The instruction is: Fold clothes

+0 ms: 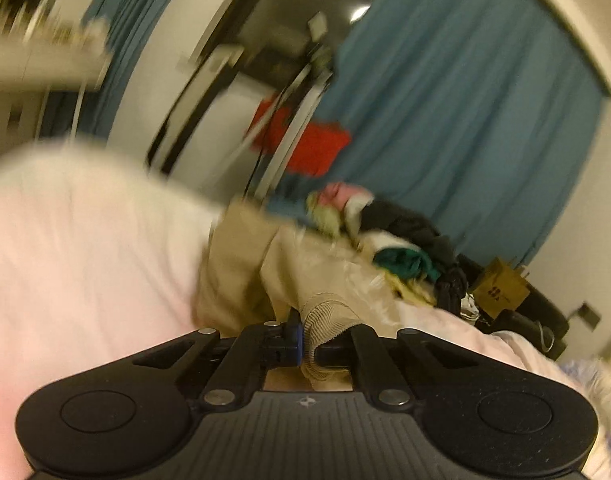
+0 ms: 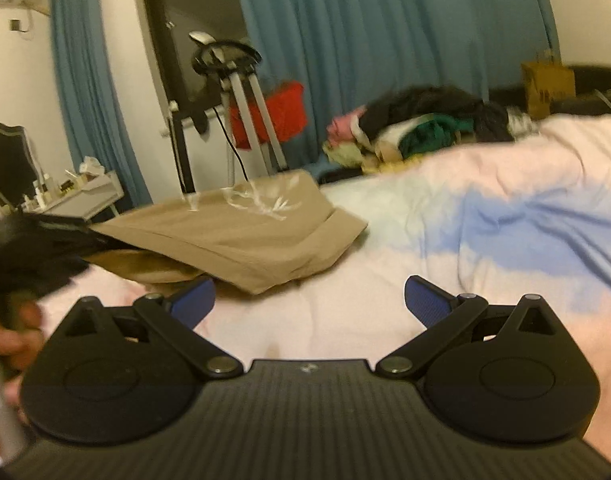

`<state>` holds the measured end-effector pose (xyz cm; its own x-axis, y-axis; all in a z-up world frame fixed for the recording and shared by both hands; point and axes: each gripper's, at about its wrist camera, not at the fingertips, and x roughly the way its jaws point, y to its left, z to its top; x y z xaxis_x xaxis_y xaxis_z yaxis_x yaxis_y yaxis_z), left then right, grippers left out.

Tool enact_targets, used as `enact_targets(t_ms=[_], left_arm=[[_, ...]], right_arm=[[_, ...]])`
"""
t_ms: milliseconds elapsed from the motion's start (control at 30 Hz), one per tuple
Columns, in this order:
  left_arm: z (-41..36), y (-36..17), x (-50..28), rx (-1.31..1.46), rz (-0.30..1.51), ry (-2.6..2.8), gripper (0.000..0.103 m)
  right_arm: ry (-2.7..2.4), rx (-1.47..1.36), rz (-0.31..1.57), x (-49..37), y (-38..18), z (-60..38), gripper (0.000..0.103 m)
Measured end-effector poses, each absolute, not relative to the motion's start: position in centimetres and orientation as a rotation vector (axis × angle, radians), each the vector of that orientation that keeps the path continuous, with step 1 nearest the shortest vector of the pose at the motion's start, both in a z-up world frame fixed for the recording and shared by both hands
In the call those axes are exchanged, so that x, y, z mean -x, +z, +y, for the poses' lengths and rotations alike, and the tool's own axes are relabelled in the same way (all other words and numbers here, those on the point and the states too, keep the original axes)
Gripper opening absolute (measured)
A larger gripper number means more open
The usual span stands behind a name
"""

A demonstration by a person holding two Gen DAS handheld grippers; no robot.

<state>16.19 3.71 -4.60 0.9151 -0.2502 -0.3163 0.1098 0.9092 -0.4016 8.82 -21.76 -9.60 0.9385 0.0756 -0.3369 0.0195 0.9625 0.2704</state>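
A beige garment with a white print [image 2: 241, 232] lies partly folded on the bed [image 2: 445, 240]. My left gripper [image 1: 305, 336] is shut on its ribbed hem [image 1: 329, 320] and lifts that edge; the garment [image 1: 305, 264] stretches away ahead of it. In the right wrist view the left gripper shows as a dark blur [image 2: 29, 252] at the garment's left corner. My right gripper [image 2: 309, 304] is open and empty, low over the pink and blue bedding, just in front of the garment's near edge.
A heap of mixed clothes [image 2: 417, 128] lies at the bed's far side; it also shows in the left wrist view [image 1: 377, 240]. Beyond are blue curtains [image 2: 365, 40], a red box [image 2: 281, 116], a metal stand [image 2: 241, 96] and a dressing table [image 2: 81, 196] at left.
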Motion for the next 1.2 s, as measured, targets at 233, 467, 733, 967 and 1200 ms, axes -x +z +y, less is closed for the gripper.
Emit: enact_targets(t_ms=[233,467,733,967,1200], left_arm=[[3.4,2.8,-7.7,0.277,0.239,-0.28,0.004],[5.0,5.4,-0.8,0.304,0.23,-0.369,0.004],[6.9,3.3,0.6,0.316,0.251,-0.384,0.004],[5.9,1.0,-1.1,0.29,0.36,-0.357,0.005],[4.8,-0.9,-2.1,0.26,0.406,-0.297,0.004]], right_arm=[[0.113,-0.185,0.242,-5.4,-7.2,-19.3,0.103],[0.304,-0.108,0.227,0.0,-4.7,-15.2,0.103],[0.3,-0.064,0.271,-2.3,-5.1,-10.0,0.103],[0.144,-0.208,0.286,-5.2,-6.5,-13.1,0.103],[0.012,-0.189,0.501,-7.3,-10.4,-14.9,0.103]])
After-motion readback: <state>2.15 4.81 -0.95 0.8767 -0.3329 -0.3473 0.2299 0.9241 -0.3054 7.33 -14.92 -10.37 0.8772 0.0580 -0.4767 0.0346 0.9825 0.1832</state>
